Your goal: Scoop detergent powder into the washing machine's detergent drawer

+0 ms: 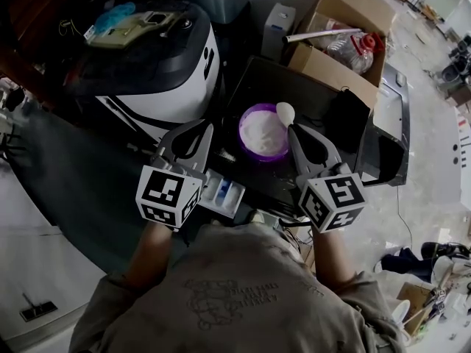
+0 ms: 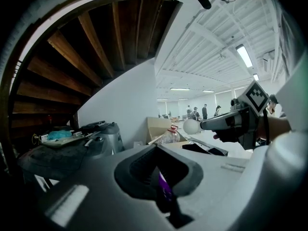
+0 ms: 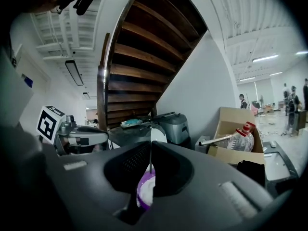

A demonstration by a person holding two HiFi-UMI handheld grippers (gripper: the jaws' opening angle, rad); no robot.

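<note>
A purple bowl [image 1: 260, 157] of white detergent powder [image 1: 263, 132] sits on the dark machine top. My right gripper [image 1: 296, 132] is shut on the thin handle of a white spoon [image 1: 285, 112], whose head hangs over the bowl's far right rim. In the right gripper view the spoon [image 3: 158, 134] rises edge-on from the right gripper [image 3: 150, 165], with the bowl [image 3: 140, 190] below. My left gripper [image 1: 204, 131] is shut and empty, left of the bowl and above the open detergent drawer [image 1: 224, 191]. The left gripper view shows the left gripper [image 2: 156, 170] and the spoon [image 2: 191, 126].
A black-and-white appliance [image 1: 158, 68] with clutter on top stands at the back left. A cardboard box [image 1: 342, 31] holding a plastic bottle [image 1: 353, 50] is at the back right. A black object [image 1: 346, 120] lies right of the bowl. People stand far off in the hall.
</note>
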